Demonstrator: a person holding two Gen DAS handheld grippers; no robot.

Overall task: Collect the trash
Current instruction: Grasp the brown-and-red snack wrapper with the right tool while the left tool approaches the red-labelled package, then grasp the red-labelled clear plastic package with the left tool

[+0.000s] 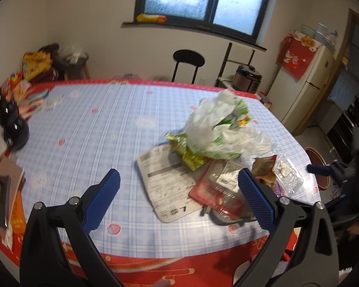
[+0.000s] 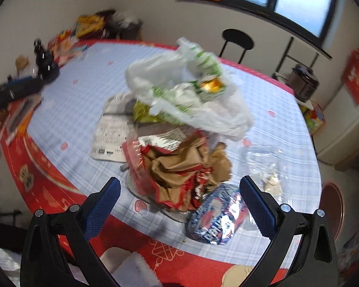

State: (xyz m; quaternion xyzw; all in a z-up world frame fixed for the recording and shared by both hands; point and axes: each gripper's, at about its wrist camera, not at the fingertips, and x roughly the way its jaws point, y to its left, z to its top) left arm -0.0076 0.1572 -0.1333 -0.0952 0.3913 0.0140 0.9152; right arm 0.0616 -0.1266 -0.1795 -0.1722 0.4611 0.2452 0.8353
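A heap of trash lies on the blue checked tablecloth point(image 1: 103, 129). On top is a crumpled white and green plastic bag point(image 1: 222, 126) point(image 2: 186, 91). Under it lie a gold wrapper point(image 1: 186, 150), a printed white paper sheet point(image 1: 165, 179) point(image 2: 110, 134), a red clear-topped tray point(image 1: 217, 189), a brown and red crumpled wrapper point(image 2: 186, 165), a blue and silver snack packet point(image 2: 215, 217) and a clear plastic bag point(image 2: 268, 165). My left gripper point(image 1: 179, 201) hangs open above the paper sheet. My right gripper point(image 2: 179, 203) is open just before the brown wrapper and blue packet.
A black device point(image 1: 12, 124) and books point(image 1: 4, 191) sit at the table's left edge, with snack packs point(image 1: 36, 64) piled behind. A black chair point(image 1: 187, 64), a rice cooker point(image 1: 247, 76) and a fridge point(image 1: 301, 88) stand beyond the table. A round reddish bin point(image 2: 331, 205) is on the floor at right.
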